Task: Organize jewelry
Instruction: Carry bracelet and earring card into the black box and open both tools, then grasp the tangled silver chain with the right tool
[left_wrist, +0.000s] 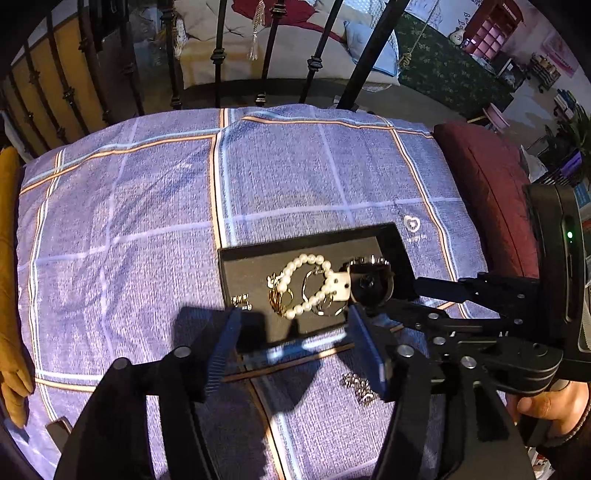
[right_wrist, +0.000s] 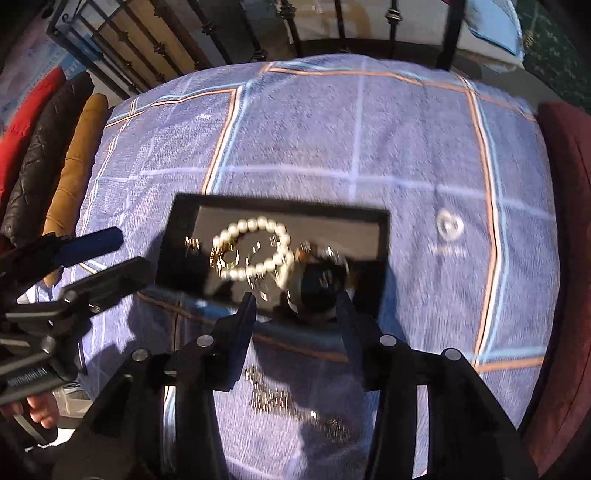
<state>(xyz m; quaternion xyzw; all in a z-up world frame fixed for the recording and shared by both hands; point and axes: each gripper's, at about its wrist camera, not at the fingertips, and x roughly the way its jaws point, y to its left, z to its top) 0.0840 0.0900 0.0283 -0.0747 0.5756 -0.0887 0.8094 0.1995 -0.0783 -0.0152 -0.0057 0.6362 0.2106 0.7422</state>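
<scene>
Nearest the camera, a silver chain (left_wrist: 360, 387) lies on the blue plaid cloth (left_wrist: 147, 221), just in front of the black tray (left_wrist: 236, 269). The left gripper (left_wrist: 291, 354) hovers over the tray's near edge, fingers spread. The right gripper (right_wrist: 297, 306) holds its fingers around a watch (left_wrist: 369, 284) in the tray; whether they pinch it cannot be told. A pearl bracelet (left_wrist: 306, 284) lies beside the watch, with gold pieces (left_wrist: 277, 295).

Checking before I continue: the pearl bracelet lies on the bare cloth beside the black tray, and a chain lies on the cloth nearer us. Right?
Not quite. The pearl bracelet lies inside the black tray, not beside it, as the left wrist view shows. The chain on the cloth is correct.
</scene>
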